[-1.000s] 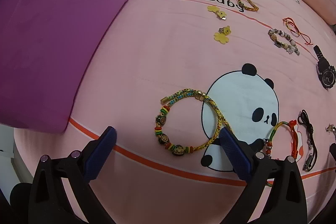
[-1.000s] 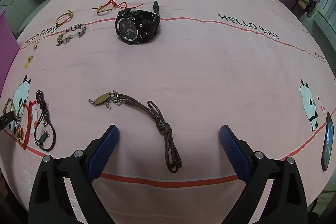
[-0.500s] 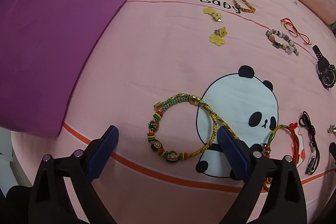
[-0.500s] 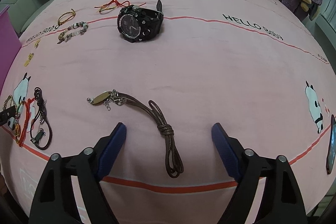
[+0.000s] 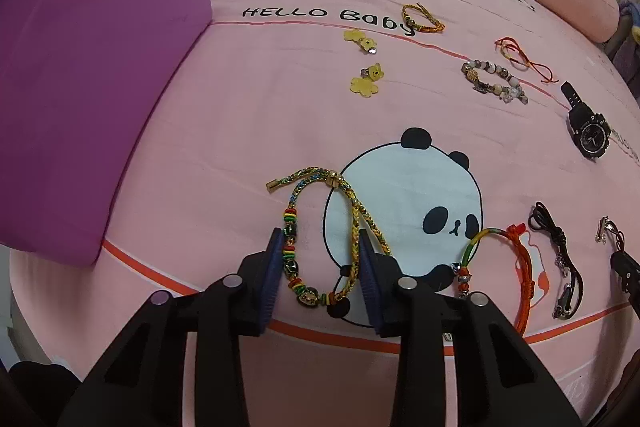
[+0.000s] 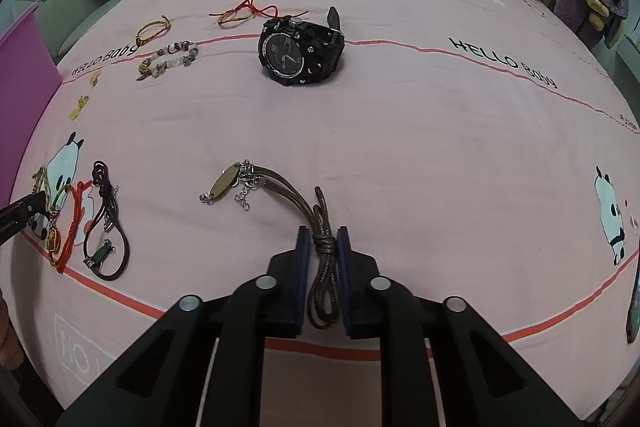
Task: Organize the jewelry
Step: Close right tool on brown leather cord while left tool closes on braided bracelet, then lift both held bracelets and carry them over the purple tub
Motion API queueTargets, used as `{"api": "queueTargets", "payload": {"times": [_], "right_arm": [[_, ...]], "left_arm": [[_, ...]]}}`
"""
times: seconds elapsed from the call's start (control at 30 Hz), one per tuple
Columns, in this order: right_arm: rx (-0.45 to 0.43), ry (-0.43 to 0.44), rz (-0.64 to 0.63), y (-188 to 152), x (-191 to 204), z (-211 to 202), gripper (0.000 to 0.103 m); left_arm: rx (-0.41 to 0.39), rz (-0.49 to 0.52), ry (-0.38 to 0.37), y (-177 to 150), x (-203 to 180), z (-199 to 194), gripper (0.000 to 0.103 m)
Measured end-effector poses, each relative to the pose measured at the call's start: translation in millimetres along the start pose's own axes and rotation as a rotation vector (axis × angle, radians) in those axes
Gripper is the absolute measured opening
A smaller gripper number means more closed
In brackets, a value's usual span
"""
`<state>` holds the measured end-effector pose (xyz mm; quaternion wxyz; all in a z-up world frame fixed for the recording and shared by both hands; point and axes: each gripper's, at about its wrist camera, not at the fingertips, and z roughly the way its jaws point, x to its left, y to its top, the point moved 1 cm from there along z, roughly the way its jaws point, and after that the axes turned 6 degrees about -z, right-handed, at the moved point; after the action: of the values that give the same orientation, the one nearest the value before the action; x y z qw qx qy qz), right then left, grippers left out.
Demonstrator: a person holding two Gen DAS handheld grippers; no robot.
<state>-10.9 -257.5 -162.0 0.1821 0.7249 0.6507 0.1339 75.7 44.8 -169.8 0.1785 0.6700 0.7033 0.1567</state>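
Beaded woven bracelet (image 5: 320, 239): on pink bedsheet (image 5: 280, 115), pinched by just-closing left gripper (image 5: 322, 247), angled steeply downward. Brown cord bracelet (image 6: 316, 227): knot clamped in just-closing right gripper (image 6: 323, 241), likewise pitched. Sheet print: "HELLO Baby".

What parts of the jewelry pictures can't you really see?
- Left wrist view: the near end of the red cord bracelet hides behind the left tool.
- Same view: the purple box is cut off by the picture edge.
- Right wrist view: the time on the black watch is too small to read.
- Same view: the right tool covers the sides of the brown cord bracelet.
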Motion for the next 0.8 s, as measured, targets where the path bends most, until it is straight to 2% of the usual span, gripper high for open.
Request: {"api": "queueTargets", "payload": {"times": [0.2,0.6,0.8], "right_arm": [[-0.012,0.038,0.034,-3,-6,-7,0.010],[-0.038,0.090,0.076,-8,-11,-26,0.010],[-0.048,0.108,0.079,-7,-9,-36,0.010]], "left_arm": [[0.008,0.006,-0.007,-4,-7,-10,0.007],[0.010,0.069,-0.012,-8,-23,-30,0.007],[0.017,0.104,-0.063,-8,-32,-49,0.007]]}}
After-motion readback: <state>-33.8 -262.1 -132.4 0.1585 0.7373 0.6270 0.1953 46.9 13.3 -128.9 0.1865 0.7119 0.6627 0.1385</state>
